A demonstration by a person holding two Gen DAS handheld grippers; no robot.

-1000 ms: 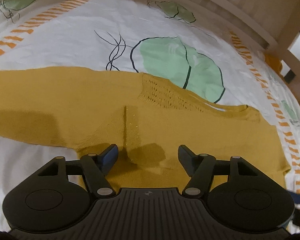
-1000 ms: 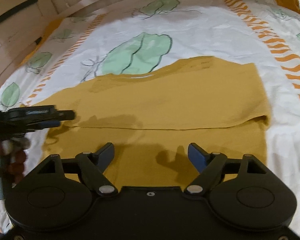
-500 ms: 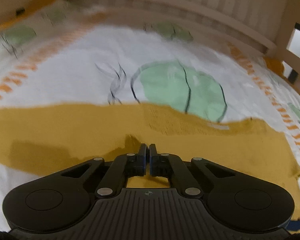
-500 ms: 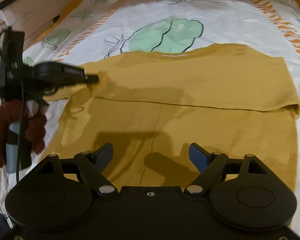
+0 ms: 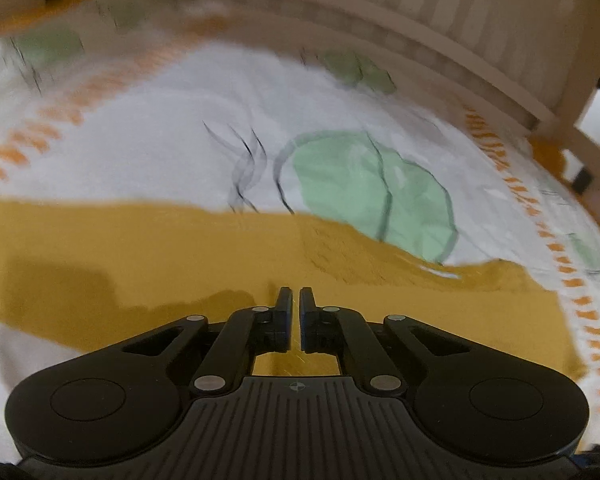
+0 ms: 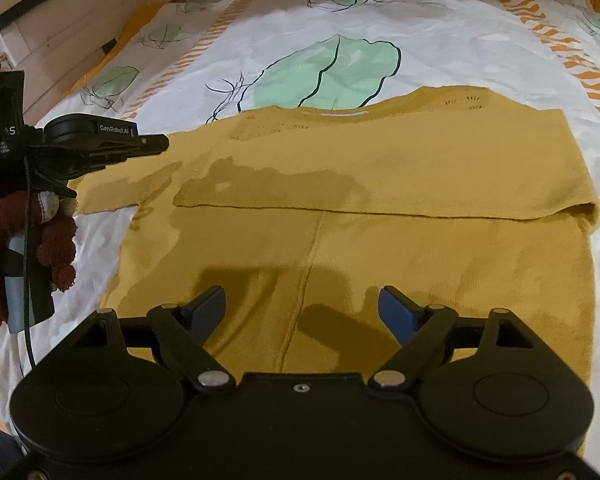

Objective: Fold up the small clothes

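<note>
A mustard-yellow knit sweater (image 6: 340, 184) lies flat on the bed sheet, one sleeve folded across its body. It also shows in the left wrist view (image 5: 140, 248), which is blurred. My left gripper (image 5: 295, 300) is shut, held just above the sweater with no cloth visibly between its fingers. It also shows from the side in the right wrist view (image 6: 156, 144), over the sweater's left shoulder. My right gripper (image 6: 302, 300) is open and empty above the sweater's lower body.
The white bed sheet (image 6: 340, 20) has green leaf prints and orange dashed stripes. A wooden slatted bed rail (image 5: 440, 20) runs along the far side. A gloved hand (image 6: 56, 248) holds the left gripper's handle.
My left gripper shut from open and lifted a little off the sweater. My right gripper pulled back and up, so more of the sweater is in its view.
</note>
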